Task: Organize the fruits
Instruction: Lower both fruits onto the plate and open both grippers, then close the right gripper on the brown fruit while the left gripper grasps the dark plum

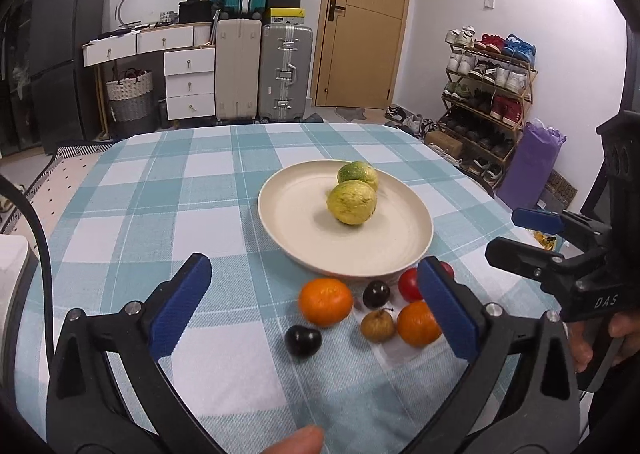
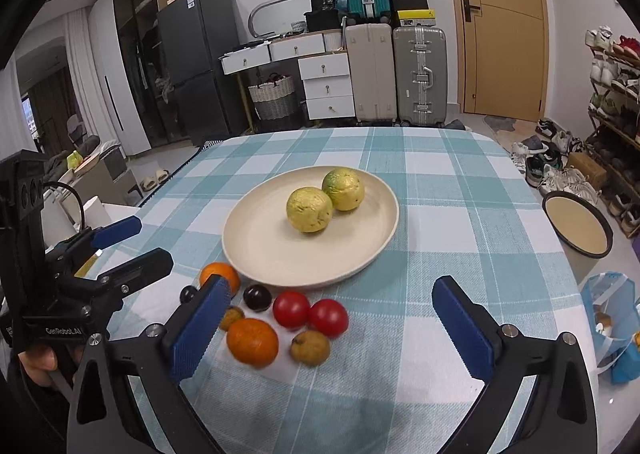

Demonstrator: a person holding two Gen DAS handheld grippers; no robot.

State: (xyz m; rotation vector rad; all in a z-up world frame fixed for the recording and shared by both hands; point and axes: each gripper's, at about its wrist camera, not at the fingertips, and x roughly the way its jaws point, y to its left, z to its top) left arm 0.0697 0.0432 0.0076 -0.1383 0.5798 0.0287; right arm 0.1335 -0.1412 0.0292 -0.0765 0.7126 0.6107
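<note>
A cream plate (image 1: 304, 238) (image 2: 260, 246) on the checked tablecloth holds two yellow-green guavas (image 1: 352, 201) (image 2: 309, 209), touching each other. In front of the plate lie loose fruits: two oranges (image 1: 326, 302) (image 2: 252, 342), two red tomatoes (image 2: 291, 308), two dark plums (image 1: 303, 340) (image 2: 257, 297) and a small brown fruit (image 1: 378, 326) (image 2: 310, 347). My left gripper (image 1: 316, 306) is open and empty above the loose fruits. My right gripper (image 2: 332, 330) is open and empty, also over the near fruits. Each gripper shows at the edge of the other's view.
A cream bowl with a dark rim (image 2: 578, 223) stands on a stool off the table's right edge. A blue bag (image 2: 612, 326) sits below it. Suitcases, drawers and a shoe rack (image 1: 488, 93) stand beyond the table.
</note>
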